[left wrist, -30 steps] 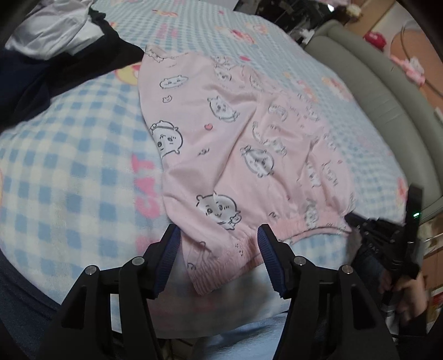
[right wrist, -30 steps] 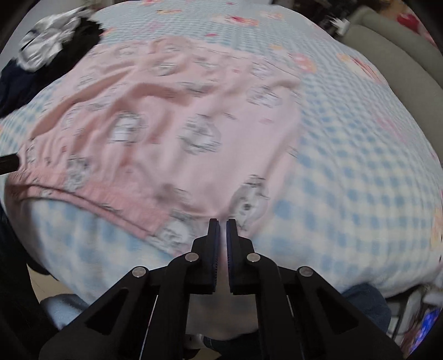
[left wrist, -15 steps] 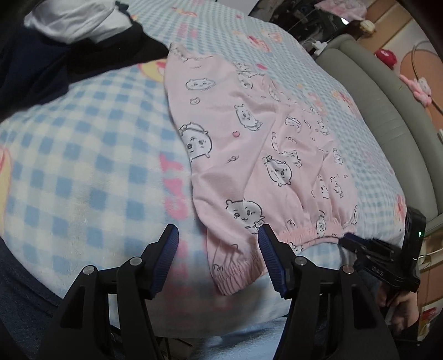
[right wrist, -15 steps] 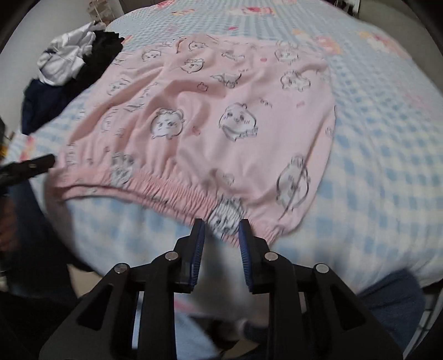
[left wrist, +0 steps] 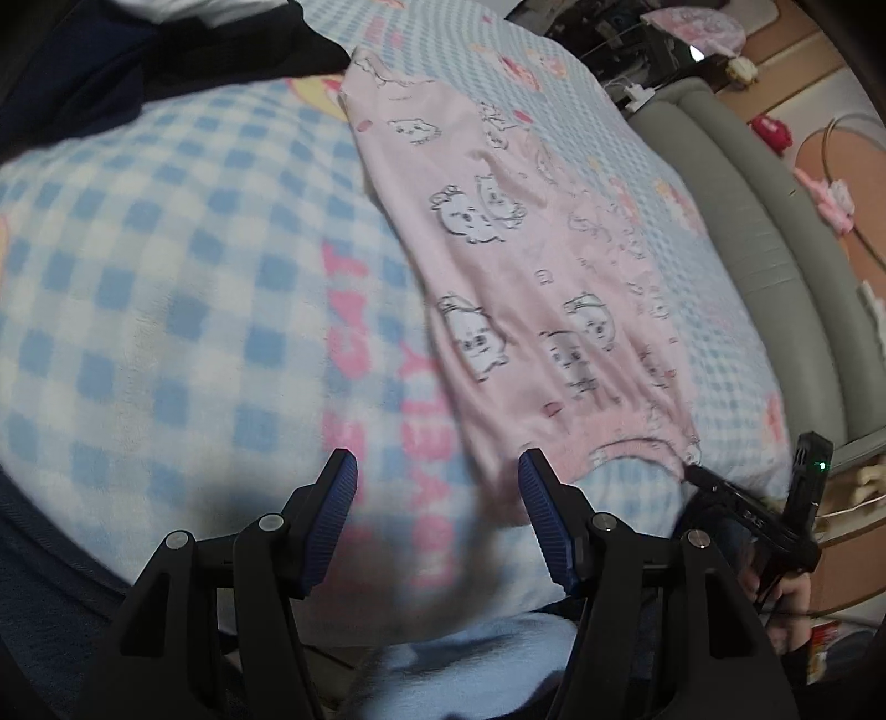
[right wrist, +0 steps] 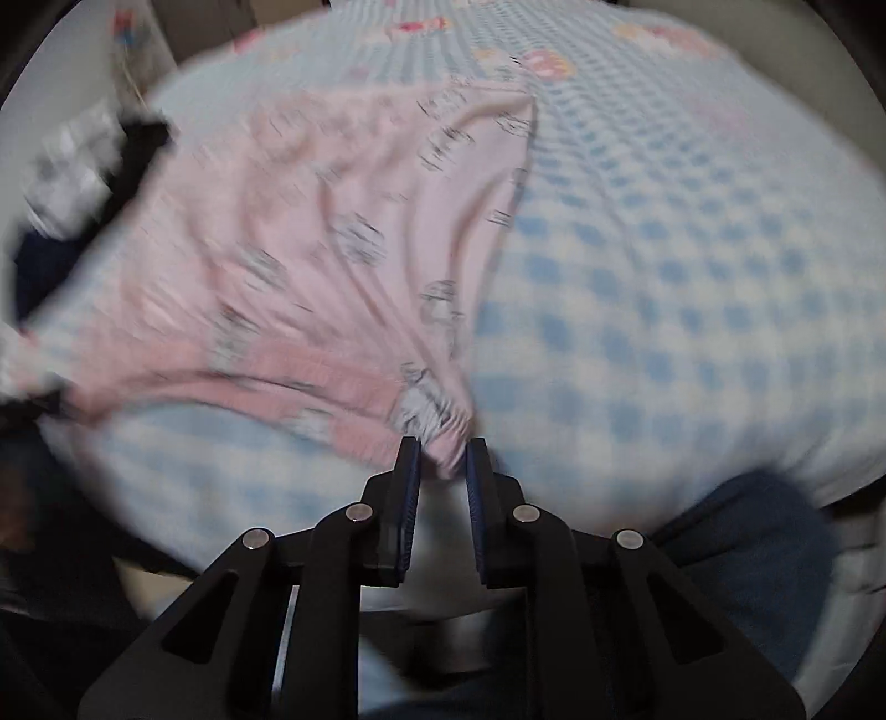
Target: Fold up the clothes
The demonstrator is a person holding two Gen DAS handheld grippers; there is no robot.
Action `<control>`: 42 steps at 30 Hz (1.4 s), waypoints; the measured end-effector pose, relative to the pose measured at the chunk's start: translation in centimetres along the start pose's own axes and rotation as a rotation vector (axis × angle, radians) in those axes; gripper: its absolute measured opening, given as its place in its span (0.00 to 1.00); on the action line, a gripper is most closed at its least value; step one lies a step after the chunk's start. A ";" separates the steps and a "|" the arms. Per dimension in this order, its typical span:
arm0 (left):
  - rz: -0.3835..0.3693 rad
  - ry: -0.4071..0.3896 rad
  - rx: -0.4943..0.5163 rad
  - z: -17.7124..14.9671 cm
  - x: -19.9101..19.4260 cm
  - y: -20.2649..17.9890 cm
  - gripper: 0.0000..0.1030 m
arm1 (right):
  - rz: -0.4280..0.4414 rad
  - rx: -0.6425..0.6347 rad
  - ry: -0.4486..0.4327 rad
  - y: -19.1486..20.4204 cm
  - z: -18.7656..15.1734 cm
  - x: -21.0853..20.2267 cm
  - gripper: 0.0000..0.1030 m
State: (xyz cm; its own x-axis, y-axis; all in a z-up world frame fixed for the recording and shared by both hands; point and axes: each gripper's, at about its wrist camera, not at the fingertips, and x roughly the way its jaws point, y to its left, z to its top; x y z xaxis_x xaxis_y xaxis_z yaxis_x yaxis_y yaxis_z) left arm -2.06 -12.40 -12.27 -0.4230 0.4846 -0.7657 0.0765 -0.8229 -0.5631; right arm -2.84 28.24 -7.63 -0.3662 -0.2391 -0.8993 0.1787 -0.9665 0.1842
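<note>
A bed (left wrist: 166, 288) fills most of both views, covered by a blue-and-white checked blanket (right wrist: 664, 266) with pink lettering and cartoon prints. A grey padded bed frame (left wrist: 775, 232) curves along its far side. Beyond it lies a light wooden floor (left wrist: 847, 166). The light is dim.

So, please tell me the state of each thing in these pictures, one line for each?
Pink cartoon-print cotton garment: spread on the bed, waistband corner bunched and lifted.
Left tool: open, empty, over the blanket.
Right tool: partly open, waistband corner between its fingers.
Blue-and-white checked fleece blanket: spread flat.
Pile of dark and white clothes: crumpled, unfolded.
</note>
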 end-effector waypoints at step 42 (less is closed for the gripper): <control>0.048 0.065 0.044 1.7 -2.1 1.1 0.04 | 0.185 0.109 -0.026 1.2 -3.9 -2.9 0.23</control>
State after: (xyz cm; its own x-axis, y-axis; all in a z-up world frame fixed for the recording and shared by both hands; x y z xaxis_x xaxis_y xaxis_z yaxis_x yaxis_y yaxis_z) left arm -2.65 -14.83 -10.75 -0.3601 0.4618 -0.8106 0.0546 -0.8570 -0.5124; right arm 1.99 28.12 -6.33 -0.3601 -0.4143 -0.8359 0.1454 -0.9100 0.3884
